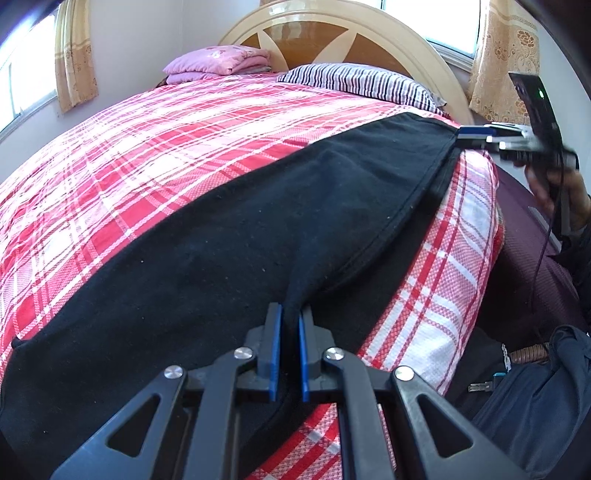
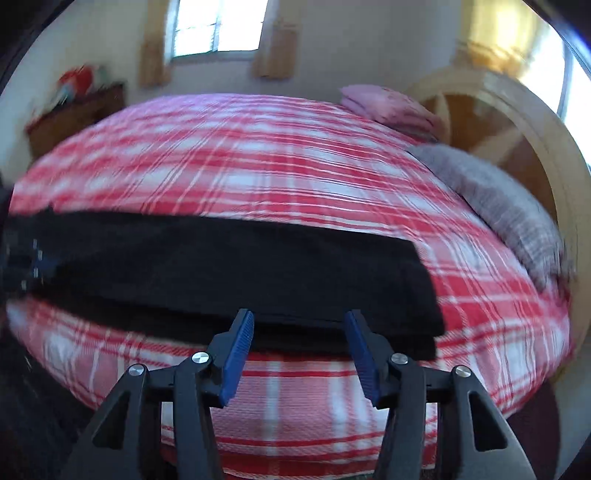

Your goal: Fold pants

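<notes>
Black pants [image 1: 229,236] lie lengthwise along the near edge of the bed, folded leg over leg. My left gripper [image 1: 290,314] is shut on a pinch of the pants' fabric near one end. In the left wrist view my right gripper [image 1: 461,134] sits at the far end of the pants, by the hem corner. In the blurred right wrist view the right gripper [image 2: 299,317] is open, its blue pads [image 2: 238,354] wide apart just in front of the pants' edge [image 2: 221,266], holding nothing.
The bed has a red and white plaid cover [image 1: 147,155]. A striped pillow [image 1: 354,83] and folded pink bedding [image 1: 218,62] lie by the wooden headboard [image 1: 332,33]. Dark bags and a cable [image 1: 532,387] sit beside the bed.
</notes>
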